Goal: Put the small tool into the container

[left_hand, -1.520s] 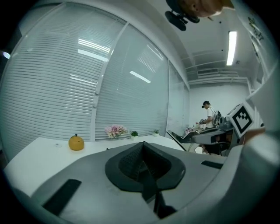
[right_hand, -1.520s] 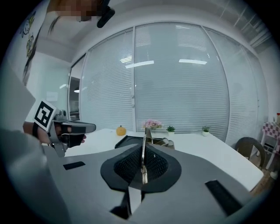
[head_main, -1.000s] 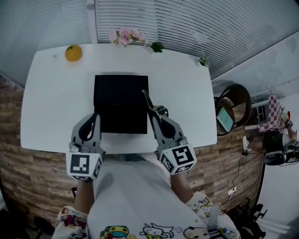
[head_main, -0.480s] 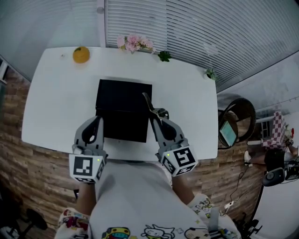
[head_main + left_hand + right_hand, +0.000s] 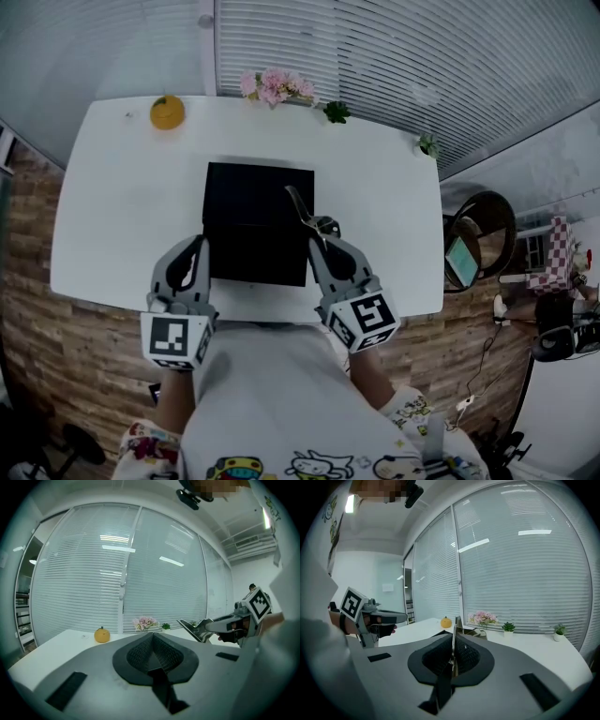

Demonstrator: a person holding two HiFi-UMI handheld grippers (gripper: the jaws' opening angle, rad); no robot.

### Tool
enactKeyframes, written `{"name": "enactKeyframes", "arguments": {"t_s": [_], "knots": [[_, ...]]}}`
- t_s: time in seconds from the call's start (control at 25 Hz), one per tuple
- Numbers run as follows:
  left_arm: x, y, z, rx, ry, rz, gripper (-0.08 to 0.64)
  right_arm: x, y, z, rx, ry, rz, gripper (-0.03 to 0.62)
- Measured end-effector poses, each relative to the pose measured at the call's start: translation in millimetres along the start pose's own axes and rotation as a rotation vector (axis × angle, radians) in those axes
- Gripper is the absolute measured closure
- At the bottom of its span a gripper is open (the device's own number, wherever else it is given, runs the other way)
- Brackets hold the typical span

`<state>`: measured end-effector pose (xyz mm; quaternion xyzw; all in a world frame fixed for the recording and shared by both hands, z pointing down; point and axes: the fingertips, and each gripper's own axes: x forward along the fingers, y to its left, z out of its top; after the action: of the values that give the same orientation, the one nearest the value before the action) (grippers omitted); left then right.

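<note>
Left gripper (image 5: 191,249), jaws closed and empty, hovered at the near left edge of the black container (image 5: 253,202). The small tool (image 5: 299,206) jutted over its right rim, pinched in the right gripper (image 5: 325,246); released there, it might tip outside.
</note>
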<state>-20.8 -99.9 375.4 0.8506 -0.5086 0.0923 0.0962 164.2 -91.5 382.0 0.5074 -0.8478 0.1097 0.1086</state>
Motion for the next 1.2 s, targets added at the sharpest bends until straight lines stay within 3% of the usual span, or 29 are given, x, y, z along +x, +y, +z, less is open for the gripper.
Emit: {"name": "enactKeyframes", "arguments": {"t_s": [0.64,1.2], "knots": [[-2,15,-11,-0.031,0.014,-0.043,0.555,17,22,-3,-0.003,0.044,0.008,0.589],[5,26,-21,-0.054,0.064,-0.042,0.555,42,47,-20,0.0,0.131,0.12,0.589]]}}
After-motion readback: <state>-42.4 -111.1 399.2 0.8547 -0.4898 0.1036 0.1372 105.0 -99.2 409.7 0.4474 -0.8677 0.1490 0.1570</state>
